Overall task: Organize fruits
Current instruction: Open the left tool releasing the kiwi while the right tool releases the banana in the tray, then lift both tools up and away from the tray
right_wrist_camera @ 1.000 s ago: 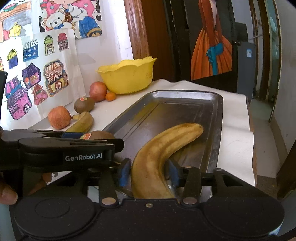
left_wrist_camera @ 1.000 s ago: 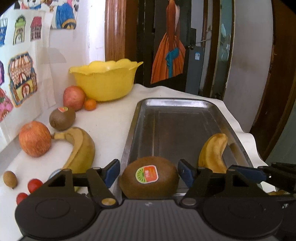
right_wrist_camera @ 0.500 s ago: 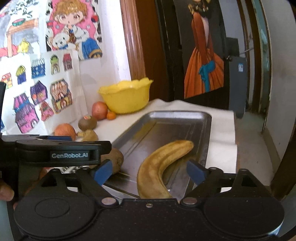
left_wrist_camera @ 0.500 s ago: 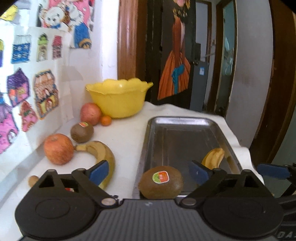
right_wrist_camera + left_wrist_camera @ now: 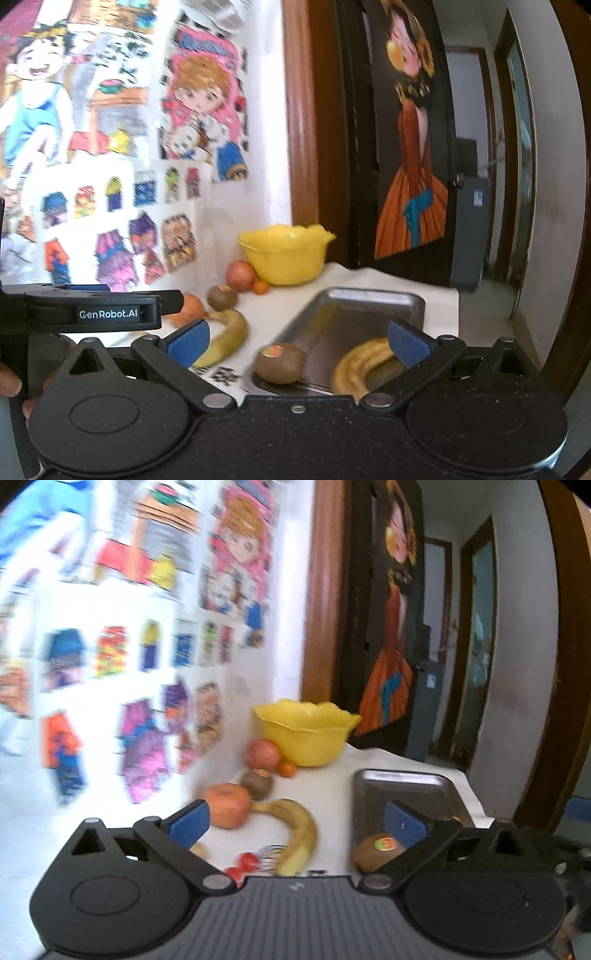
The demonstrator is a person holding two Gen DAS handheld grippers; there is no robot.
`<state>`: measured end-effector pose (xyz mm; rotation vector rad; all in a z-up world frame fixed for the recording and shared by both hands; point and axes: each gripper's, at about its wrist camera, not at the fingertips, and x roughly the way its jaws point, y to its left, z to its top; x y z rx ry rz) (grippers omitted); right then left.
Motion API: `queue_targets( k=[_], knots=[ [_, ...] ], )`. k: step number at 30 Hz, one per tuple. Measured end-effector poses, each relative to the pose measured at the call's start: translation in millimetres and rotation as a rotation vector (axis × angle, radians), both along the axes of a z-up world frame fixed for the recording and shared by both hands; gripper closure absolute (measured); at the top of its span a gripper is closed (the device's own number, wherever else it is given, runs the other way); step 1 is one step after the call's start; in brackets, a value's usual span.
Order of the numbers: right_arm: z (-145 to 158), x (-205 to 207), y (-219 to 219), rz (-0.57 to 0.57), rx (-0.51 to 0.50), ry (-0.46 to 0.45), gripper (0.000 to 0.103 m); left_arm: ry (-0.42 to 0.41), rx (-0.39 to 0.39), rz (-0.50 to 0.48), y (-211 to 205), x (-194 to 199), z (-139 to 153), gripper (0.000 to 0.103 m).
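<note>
A steel tray lies on the white cloth. In it rest a kiwi with a sticker, at the near left corner, and a banana. My left gripper hangs above and back from the table, jaws opening wide, nothing between them. My right gripper is likewise raised, jaws opening, empty; the kiwi and the tray lie beyond its fingers. Left of the tray sit a second banana, an orange-red apple and another kiwi.
A yellow bowl stands at the back by the wall, with a red apple and a small orange beside it. Cherry tomatoes lie near the cloth's front. Drawings cover the left wall. A hand holds the left gripper's body.
Both grippers let go, the left of the kiwi and the right of the banana, opened wide, and drew up and back. Both fruits stay in the tray.
</note>
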<state>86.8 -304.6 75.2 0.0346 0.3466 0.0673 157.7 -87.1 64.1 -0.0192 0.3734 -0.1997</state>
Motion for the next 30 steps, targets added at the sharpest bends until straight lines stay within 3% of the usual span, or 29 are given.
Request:
queue_targets(
  k=[9, 14, 21, 25, 30],
  knots=[
    [41.1, -48.6, 74.7, 0.112, -0.004, -0.070, 0.001, -0.061, 0.056, 0.126, 83.9, -55.4, 21.6, 0.001],
    [74.1, -57.6, 117.1, 0.210, 0.057, -0.097, 0.001, -0.090, 0.079, 0.180, 118.6, -74.5, 37.6, 0.000],
    [131.5, -32.2, 151.6, 0.300, 0.244, -0.082, 0.001, -0.141, 0.106, 0.225, 139.4, -87.4, 61.3, 0.000],
    [147.3, -6.5, 156.4, 0.276, 0.216, -0.088, 0.001, -0.129, 0.084, 0.209, 136.6, -80.7, 59.1, 0.000],
    [130.9, 35.5, 146.3, 0.245, 0.148, -0.030, 0.001, -0.085, 0.085, 0.161, 122.8, -57.3, 40.3, 0.000]
  ],
)
